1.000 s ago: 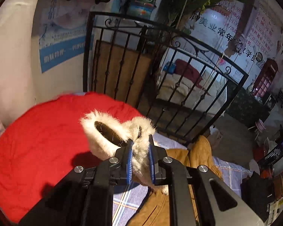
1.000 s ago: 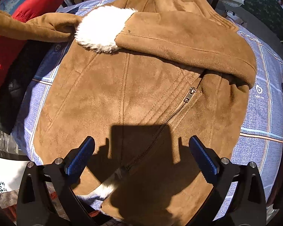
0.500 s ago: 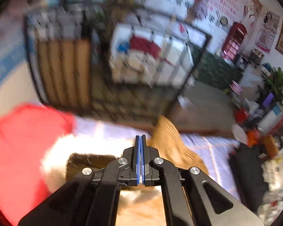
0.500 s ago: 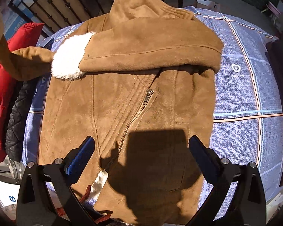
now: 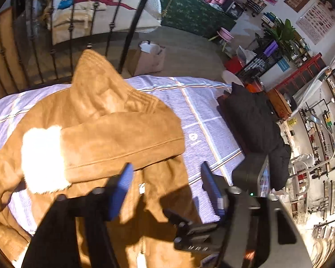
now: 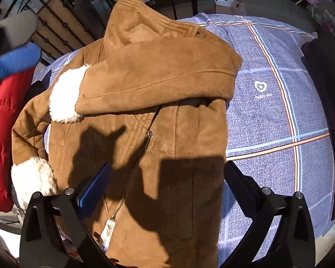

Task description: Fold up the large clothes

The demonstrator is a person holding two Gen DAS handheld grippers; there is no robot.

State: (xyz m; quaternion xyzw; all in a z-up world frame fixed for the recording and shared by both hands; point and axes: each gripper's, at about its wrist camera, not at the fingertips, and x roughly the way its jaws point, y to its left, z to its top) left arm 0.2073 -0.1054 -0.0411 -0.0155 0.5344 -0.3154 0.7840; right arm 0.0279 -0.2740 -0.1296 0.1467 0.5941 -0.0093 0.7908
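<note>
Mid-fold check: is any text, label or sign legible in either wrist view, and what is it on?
"happy day": faint, under a white heart logo printed on the checked bedsheet.
Wall posters: print too small to read.
Blue sign on the shelving: blurred, unreadable.
Brown jacket: no label or text visible.

Your left gripper [image 5: 165,174] is matte black with ribbed blue pads lining the inner faces of its fingers [image 5: 120,189]; behind the fingers sit dark round bolt heads, and a small green light glows on the black housing behind the outer finger. Your right gripper [image 6: 167,176] has the same black angular frame, blue pads, and silver screws behind each finger
</note>
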